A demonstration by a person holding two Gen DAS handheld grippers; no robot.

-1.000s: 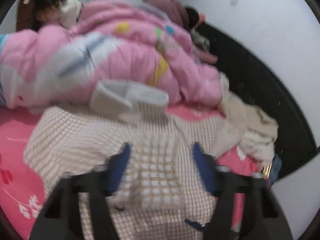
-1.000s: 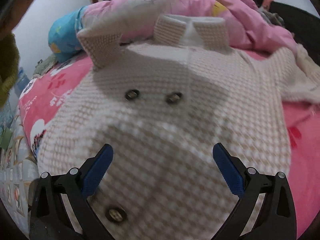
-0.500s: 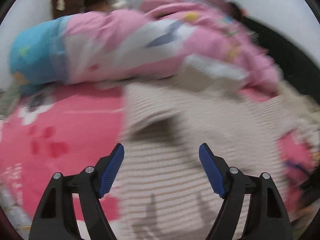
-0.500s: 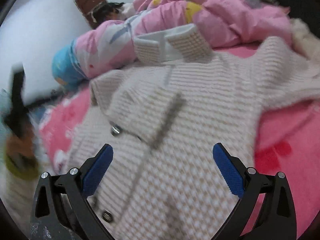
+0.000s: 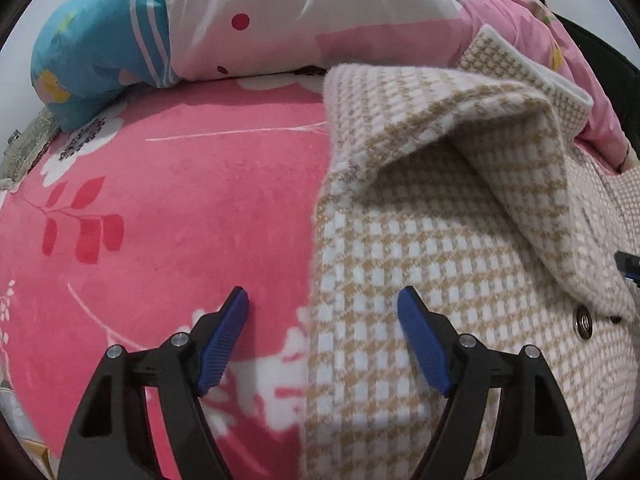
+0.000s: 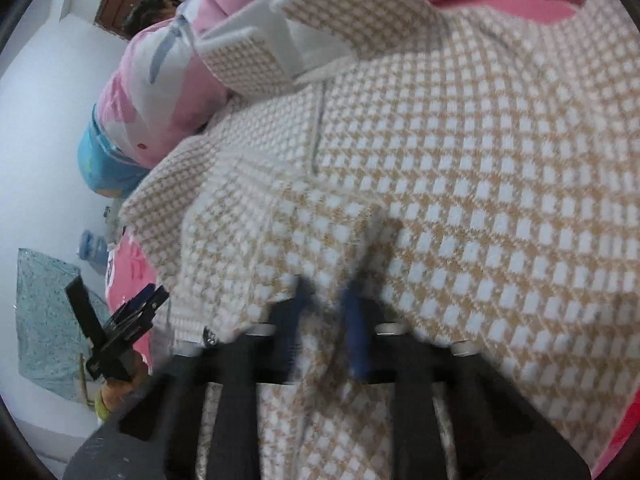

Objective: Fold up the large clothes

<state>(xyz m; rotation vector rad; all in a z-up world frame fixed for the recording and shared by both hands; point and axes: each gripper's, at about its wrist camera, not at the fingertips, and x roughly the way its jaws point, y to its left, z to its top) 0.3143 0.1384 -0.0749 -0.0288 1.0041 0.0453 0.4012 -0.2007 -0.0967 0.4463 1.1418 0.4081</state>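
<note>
Fabric first: the right gripper (image 6: 326, 332) has just snapped its fingers shut, pinching the houndstooth coat (image 6: 460, 200), likely to lift it for a fold. The left gripper (image 5: 322, 340) hangs wide, straddling the coat's near edge. Beyond the coat, a pink quilt (image 5: 280, 12) heaps on the bed (image 5: 180, 184).

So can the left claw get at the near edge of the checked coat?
Probably yes. The left claw is open, straddling the checked coat edge on the pink blanket, nothing between.
</note>
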